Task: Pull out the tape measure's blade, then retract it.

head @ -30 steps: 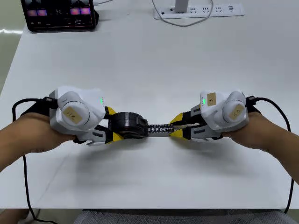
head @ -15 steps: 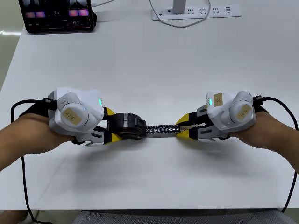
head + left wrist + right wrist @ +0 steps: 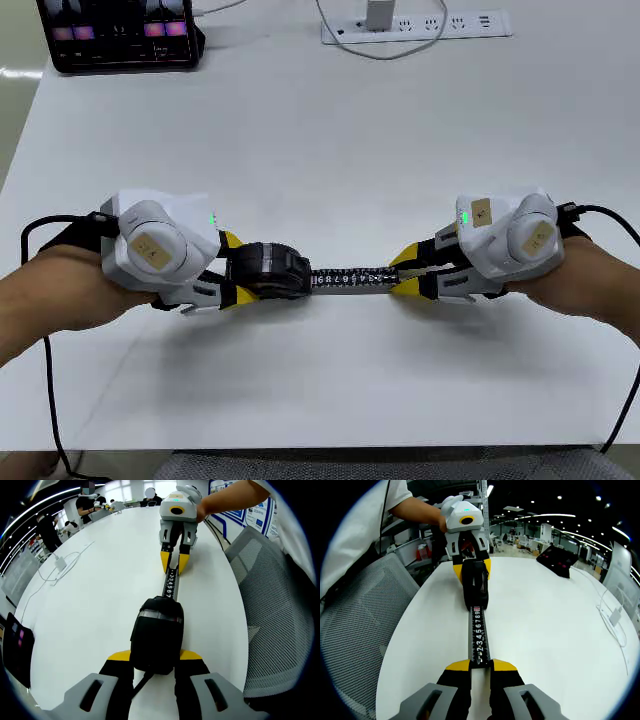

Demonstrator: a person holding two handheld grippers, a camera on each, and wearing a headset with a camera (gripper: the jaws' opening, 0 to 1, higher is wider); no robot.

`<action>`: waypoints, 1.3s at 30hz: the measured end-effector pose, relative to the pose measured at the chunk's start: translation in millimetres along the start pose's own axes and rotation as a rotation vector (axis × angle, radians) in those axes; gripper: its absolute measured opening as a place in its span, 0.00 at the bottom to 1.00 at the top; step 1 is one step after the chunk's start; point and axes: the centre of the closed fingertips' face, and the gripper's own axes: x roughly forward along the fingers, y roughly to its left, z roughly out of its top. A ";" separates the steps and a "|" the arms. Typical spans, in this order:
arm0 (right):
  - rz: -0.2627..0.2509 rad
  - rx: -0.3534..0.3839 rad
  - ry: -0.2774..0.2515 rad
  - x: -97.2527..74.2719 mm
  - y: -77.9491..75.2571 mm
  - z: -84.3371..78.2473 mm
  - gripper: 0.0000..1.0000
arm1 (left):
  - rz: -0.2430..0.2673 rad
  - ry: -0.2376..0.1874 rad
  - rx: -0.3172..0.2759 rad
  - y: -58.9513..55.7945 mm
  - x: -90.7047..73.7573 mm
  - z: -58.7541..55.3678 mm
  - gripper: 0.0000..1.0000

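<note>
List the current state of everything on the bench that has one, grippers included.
left gripper: shut on the tape measure case
right gripper: shut on the end of the blade
tape measure case: clamped, blade slot facing the right gripper
blade: partly pulled out, straight, numbers up
power strip: one white adapter plugged in
black console: pads lit
</note>
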 end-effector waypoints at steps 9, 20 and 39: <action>0.000 0.002 0.015 -7.6 -2.1 -8.6 0.10 | 0.003 -0.002 -0.001 0.1 0.1 -0.3 0.26; 0.001 -0.011 0.039 -16.0 -3.1 -13.9 0.09 | 0.001 -0.002 -0.003 0.1 0.0 -0.3 0.26; -0.004 -0.003 0.071 -30.9 -2.1 -28.0 0.09 | 0.003 -0.001 -0.004 0.0 0.4 -0.3 0.26</action>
